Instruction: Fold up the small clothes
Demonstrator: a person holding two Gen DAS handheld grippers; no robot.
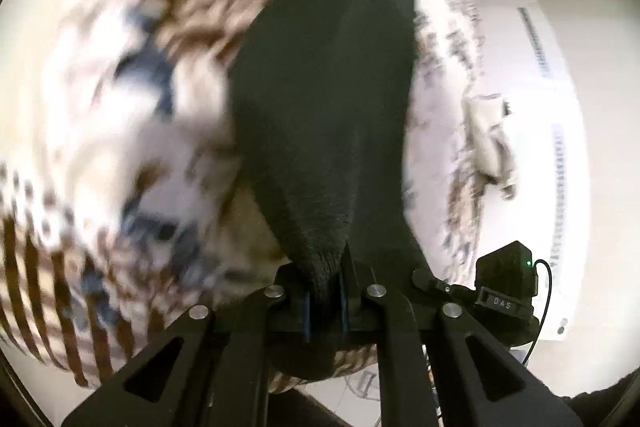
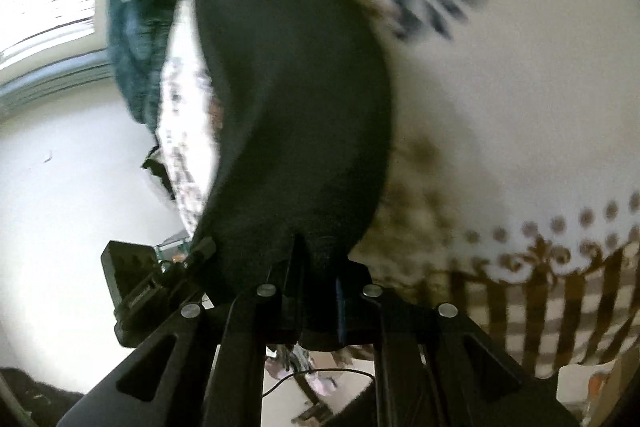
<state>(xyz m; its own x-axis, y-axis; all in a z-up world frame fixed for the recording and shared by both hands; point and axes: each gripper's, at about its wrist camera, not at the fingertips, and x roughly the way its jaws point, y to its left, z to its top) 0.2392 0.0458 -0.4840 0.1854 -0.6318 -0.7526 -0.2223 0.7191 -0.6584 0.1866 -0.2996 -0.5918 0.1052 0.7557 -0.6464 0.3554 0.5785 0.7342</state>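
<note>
A black garment (image 1: 324, 99) hangs stretched forward from my left gripper (image 1: 326, 291), which is shut on its bunched edge. In the right wrist view the same black garment (image 2: 296, 99) runs forward from my right gripper (image 2: 318, 287), which is shut on another part of it. Both grippers hold the cloth lifted above a patterned cloth surface. The fingertips are buried in the fabric.
A white tablecloth with brown and blue floral print and brown stripes (image 1: 100, 131) lies below, blurred, and shows in the right wrist view (image 2: 520, 107) too. A dark teal garment (image 2: 140, 27) lies at the far left. White wall and window blinds (image 2: 48, 7) stand behind.
</note>
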